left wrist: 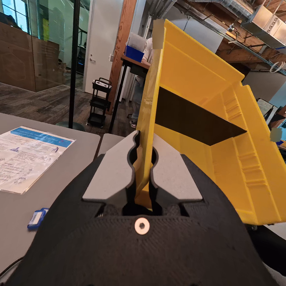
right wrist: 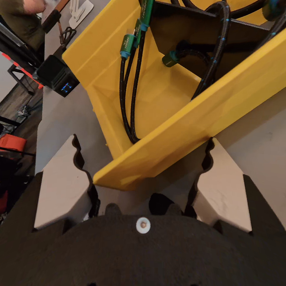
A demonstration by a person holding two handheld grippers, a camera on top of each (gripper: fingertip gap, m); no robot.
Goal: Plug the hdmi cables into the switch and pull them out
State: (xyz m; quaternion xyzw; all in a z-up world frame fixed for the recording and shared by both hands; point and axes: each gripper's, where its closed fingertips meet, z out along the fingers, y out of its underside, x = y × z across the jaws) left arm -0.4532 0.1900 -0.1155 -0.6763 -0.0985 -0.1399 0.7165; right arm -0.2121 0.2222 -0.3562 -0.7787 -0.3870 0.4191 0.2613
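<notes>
My left gripper (left wrist: 146, 139) is shut on the side wall of a yellow plastic bin (left wrist: 193, 69) and holds it tilted up off the table. A black divider (left wrist: 193, 117) crosses the inside, and the parts that show are empty. My right gripper (right wrist: 143, 137) is open, and its fingers straddle the near rim of a yellow bin (right wrist: 170, 139). In that bin lie black braided HDMI cables (right wrist: 123, 92) with green plugs (right wrist: 127, 43), one plug (right wrist: 168, 59) by a black divider. I cannot tell whether both views show the same bin. No switch is recognisable.
On the grey table (left wrist: 69, 193) lie a laminated sheet (left wrist: 31, 156) and small blue cards (left wrist: 37, 218). A black box with a lit display (right wrist: 57, 75) stands left of the bin. A black cart (left wrist: 100, 102) and a standing person (left wrist: 139, 96) are behind. Some 35 cm of space lies between my two pairs of fingers.
</notes>
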